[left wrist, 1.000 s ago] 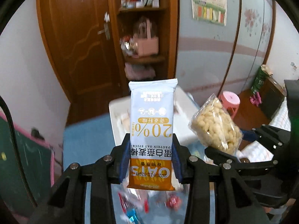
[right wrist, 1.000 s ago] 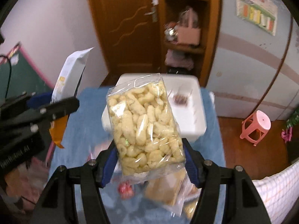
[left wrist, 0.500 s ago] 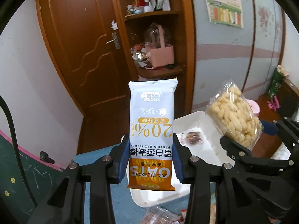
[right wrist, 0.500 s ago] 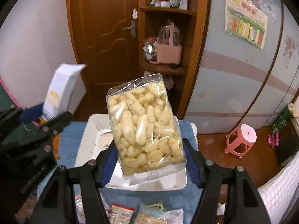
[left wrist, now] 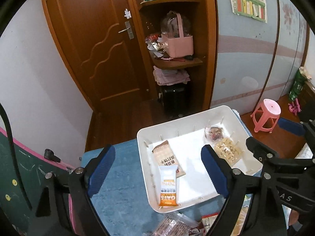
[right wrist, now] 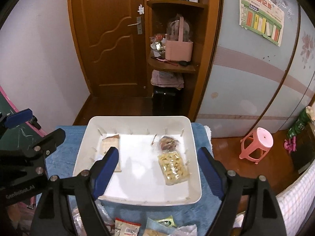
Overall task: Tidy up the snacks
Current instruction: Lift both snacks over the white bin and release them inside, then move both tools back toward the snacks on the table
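Note:
A white tray (left wrist: 145, 177) (right wrist: 195, 177) sits on a blue cloth. In it lie the white-and-orange oat bar (left wrist: 167, 188), a brown biscuit pack (left wrist: 166, 157) (right wrist: 110, 145), the clear bag of puffed snacks (right wrist: 173, 167) (left wrist: 227, 151) and a small dark snack packet (right wrist: 167, 142) (left wrist: 213, 132). My left gripper (left wrist: 157, 174) is open and empty above the tray's left side. My right gripper (right wrist: 158, 169) is open and empty above the tray's middle. More snack packets (right wrist: 128, 228) (left wrist: 173, 226) lie on the cloth in front of the tray.
The blue cloth (left wrist: 122, 192) covers a small table. A green chalkboard (left wrist: 17, 177) stands at the left. A wooden door (right wrist: 110, 39) and a corner shelf with a pink basket (right wrist: 178, 49) are behind. A pink stool (right wrist: 258, 143) stands on the floor at the right.
Both grippers have opened. The oat bar has left my left gripper and the puffed snack bag my right one; both now lie in the tray.

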Available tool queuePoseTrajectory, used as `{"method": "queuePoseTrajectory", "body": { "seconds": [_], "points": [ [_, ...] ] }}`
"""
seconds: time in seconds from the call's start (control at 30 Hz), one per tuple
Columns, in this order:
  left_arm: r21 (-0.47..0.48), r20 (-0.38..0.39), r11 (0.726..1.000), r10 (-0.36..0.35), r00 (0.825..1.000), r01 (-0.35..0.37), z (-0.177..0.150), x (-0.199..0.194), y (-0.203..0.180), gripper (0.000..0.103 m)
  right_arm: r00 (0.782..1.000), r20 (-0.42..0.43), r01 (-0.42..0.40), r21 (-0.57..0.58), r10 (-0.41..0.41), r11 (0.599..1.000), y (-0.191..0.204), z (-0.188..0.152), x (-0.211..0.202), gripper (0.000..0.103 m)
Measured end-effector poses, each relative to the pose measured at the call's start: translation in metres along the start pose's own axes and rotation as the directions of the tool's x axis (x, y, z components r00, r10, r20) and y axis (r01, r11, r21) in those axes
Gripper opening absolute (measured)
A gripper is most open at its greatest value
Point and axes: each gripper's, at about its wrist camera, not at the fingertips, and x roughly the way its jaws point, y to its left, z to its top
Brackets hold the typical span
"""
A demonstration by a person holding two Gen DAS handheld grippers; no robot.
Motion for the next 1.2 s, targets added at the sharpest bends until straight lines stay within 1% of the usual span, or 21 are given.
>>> {"method": "queuePoseTrajectory", "body": {
  "seconds": [0.17, 0.3, 0.47, 0.67, 0.8, 1.0, 1.2],
  "points": [
    [0.004, 0.011, 1.000, 0.007, 1.000, -0.007, -0.005, -0.013, -0.001, 0.088, 1.000, -0.007, -0.008, -0.015, 0.008, 1.000, 0.004, -0.005, -0.007, 0.083],
    [0.003, 0.026, 1.000, -0.003, 1.000, 0.002, -0.007, -0.025, -0.004, 0.088, 1.000, -0.011, -0.020, -0.015, 0.020, 1.000, 0.002, -0.011, -0.018, 0.083],
    [0.007, 0.049, 1.000, -0.014, 0.999, 0.013, -0.013, -0.049, -0.013, 0.088, 1.000, -0.001, -0.022, -0.019, 0.022, 1.000, -0.002, -0.017, -0.035, 0.083],
    [0.006, 0.088, 0.999, -0.039, 0.995, 0.038, -0.020, -0.081, -0.028, 0.088, 1.000, 0.021, -0.009, -0.050, 0.010, 0.999, -0.008, -0.028, -0.063, 0.083],
    [-0.001, 0.101, 0.998, -0.061, 0.993, 0.061, -0.030, -0.100, -0.040, 0.088, 0.999, 0.039, -0.004, -0.051, 0.006, 0.999, -0.017, -0.039, -0.083, 0.083],
    [-0.013, 0.110, 0.996, -0.092, 0.990, 0.094, -0.051, -0.122, -0.058, 0.088, 0.999, 0.042, -0.014, -0.032, 0.016, 0.999, -0.037, -0.062, -0.109, 0.083],
    [-0.020, 0.089, 0.993, -0.114, 0.989, 0.116, -0.073, -0.133, -0.081, 0.089, 0.999, 0.036, -0.025, -0.018, 0.026, 1.000, -0.057, -0.089, -0.127, 0.083]
  ]
}}
